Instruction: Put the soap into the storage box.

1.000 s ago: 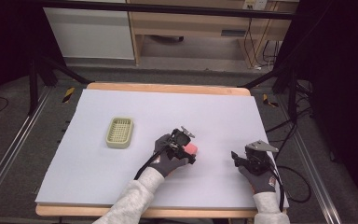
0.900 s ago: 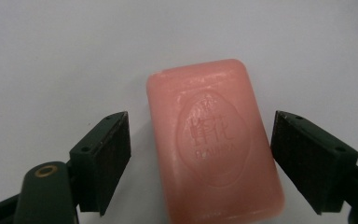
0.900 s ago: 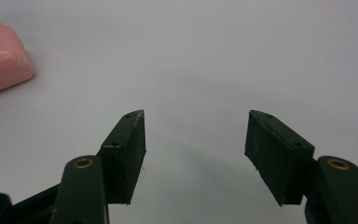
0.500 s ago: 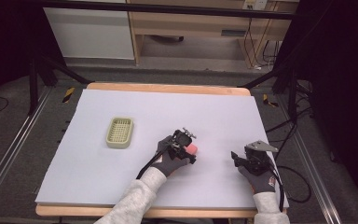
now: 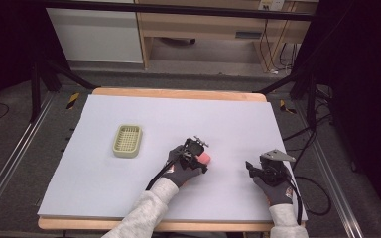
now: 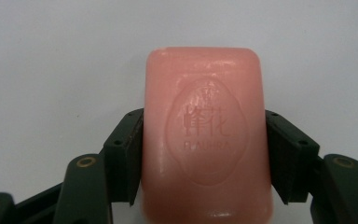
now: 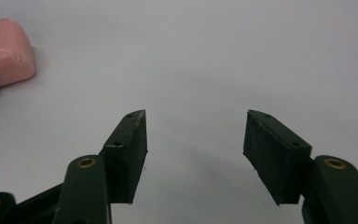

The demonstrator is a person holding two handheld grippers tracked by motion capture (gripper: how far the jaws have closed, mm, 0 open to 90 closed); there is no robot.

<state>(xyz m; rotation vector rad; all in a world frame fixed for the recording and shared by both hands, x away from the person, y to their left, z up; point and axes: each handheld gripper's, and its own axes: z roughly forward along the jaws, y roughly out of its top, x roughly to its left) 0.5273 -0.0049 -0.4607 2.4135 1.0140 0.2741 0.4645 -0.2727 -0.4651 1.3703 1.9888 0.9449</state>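
On the worktop (image 5: 129, 198), a wide pale sheet, a small green slatted dish (image 5: 127, 141) sits well to the left of my hands. My left gripper (image 5: 202, 157) is the near one to the job: its jaws press both long sides of the pink soap bar (image 6: 205, 135), which lies flat on the sheet near the middle, its long axis running straight ahead between them. From there the dish lies off to the left and somewhat farther from me. My right gripper (image 7: 193, 154) rests well apart on the right, jaws spread wide with nothing between them.
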